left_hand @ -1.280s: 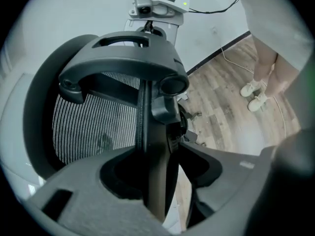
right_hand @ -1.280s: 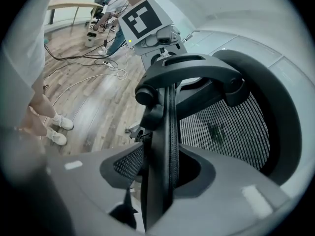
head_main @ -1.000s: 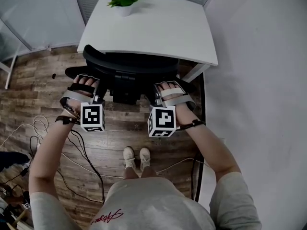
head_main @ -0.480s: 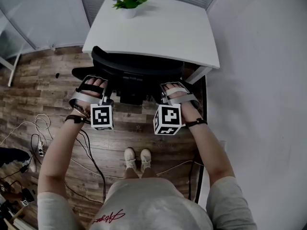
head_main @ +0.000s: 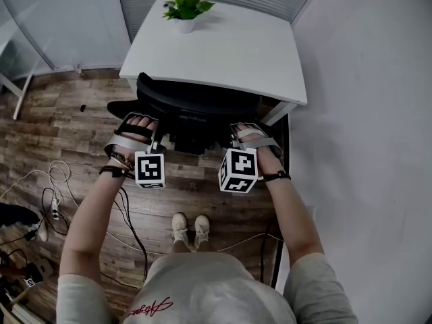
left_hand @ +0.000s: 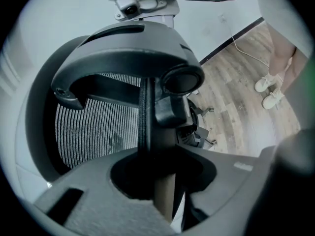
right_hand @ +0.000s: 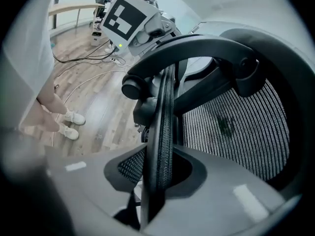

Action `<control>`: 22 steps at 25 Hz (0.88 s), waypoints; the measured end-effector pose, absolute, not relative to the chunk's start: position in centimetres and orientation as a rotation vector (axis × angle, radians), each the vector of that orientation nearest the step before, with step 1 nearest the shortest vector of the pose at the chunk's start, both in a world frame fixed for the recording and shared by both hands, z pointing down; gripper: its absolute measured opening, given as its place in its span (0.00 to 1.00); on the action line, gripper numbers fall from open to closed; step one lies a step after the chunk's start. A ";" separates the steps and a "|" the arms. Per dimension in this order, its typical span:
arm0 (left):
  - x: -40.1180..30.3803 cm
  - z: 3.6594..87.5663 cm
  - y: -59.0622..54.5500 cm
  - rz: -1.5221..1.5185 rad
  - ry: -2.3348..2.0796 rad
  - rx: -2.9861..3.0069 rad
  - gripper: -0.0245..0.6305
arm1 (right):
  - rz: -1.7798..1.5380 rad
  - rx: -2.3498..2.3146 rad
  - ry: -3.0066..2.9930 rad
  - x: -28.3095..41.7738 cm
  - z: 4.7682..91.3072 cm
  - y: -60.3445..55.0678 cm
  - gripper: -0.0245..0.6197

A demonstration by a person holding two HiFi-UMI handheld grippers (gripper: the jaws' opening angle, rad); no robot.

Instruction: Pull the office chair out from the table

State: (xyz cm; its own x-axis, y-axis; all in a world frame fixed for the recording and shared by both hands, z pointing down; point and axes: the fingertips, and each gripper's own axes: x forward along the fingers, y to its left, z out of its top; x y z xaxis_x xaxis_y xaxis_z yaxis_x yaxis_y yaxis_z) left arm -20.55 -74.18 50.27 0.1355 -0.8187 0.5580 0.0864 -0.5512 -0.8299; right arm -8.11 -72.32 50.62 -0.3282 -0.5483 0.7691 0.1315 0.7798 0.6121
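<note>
Wood flooring (head_main: 61, 113) runs under the white worktop (head_main: 223, 52), and the office chair (head_main: 196, 103) sits tucked against the worktop's near edge. Our left tongs (left_hand: 162, 191) and right tongs (right_hand: 157, 181) have just closed, each clenched on a side rim of the chair's mesh back. We should draw both hands away from the worktop evenly, so the chair rolls straight.

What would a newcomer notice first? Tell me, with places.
The black chair, tucked under the white table, fills the middle. The left hand-held gripper and right hand-held gripper have just been closing on the two side edges of its back, each edge between the jaws. A potted plant stands at the table's far edge.
</note>
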 end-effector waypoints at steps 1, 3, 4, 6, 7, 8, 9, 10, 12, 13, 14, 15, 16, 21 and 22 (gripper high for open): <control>-20.4 50.2 -74.1 -1.513 0.723 -1.660 0.20 | -0.707 0.319 -1.783 -8.0 50.6 -72.3 0.18; -20.0 49.8 -74.0 -1.501 0.736 -1.662 0.20 | -0.708 0.314 -1.784 -7.7 50.4 -72.3 0.18; -19.8 49.7 -73.9 -1.498 0.741 -1.662 0.20 | -0.711 0.313 -1.783 -7.5 50.3 -72.2 0.18; -19.3 49.0 -73.6 -1.477 0.762 -1.673 0.20 | -0.716 0.313 -1.782 -7.2 49.8 -71.9 0.18; -19.1 48.6 -73.5 -1.469 0.769 -1.678 0.20 | -0.716 0.313 -1.781 -7.1 49.6 -71.7 0.18; -18.9 48.6 -73.3 -1.475 0.768 -1.677 0.20 | -0.715 0.313 -1.781 -6.9 49.4 -71.6 0.18; -18.6 48.9 -73.0 -1.486 0.763 -1.675 0.20 | -0.715 0.314 -1.782 -6.6 49.6 -71.4 0.18; -18.1 49.3 -72.8 -1.493 0.761 -1.674 0.20 | -0.716 0.317 -1.785 -6.0 50.0 -71.3 0.18; -17.0 50.2 -72.4 -1.506 0.758 -1.666 0.20 | -0.717 0.323 -1.789 -4.8 50.9 -71.0 0.18; -16.8 50.5 -72.3 -1.519 0.753 -1.658 0.20 | -0.716 0.325 -1.790 -4.5 51.2 -70.9 0.18; -16.6 50.7 -72.3 -1.531 0.749 -1.651 0.20 | -0.713 0.326 -1.791 -4.2 51.2 -71.0 0.18; -16.6 50.7 -72.3 -1.540 0.748 -1.647 0.20 | -0.710 0.327 -1.792 -4.1 51.2 -71.1 0.18; -16.5 50.7 -72.3 -1.544 0.749 -1.646 0.20 | -0.707 0.327 -1.793 -3.9 51.2 -71.1 0.18; -16.0 50.7 -71.9 -1.551 0.759 -1.649 0.20 | -0.711 0.332 -1.789 -3.4 51.2 -70.9 0.17; -15.9 50.7 -71.8 -1.553 0.759 -1.646 0.20 | -0.711 0.331 -1.789 -3.3 51.1 -70.8 0.17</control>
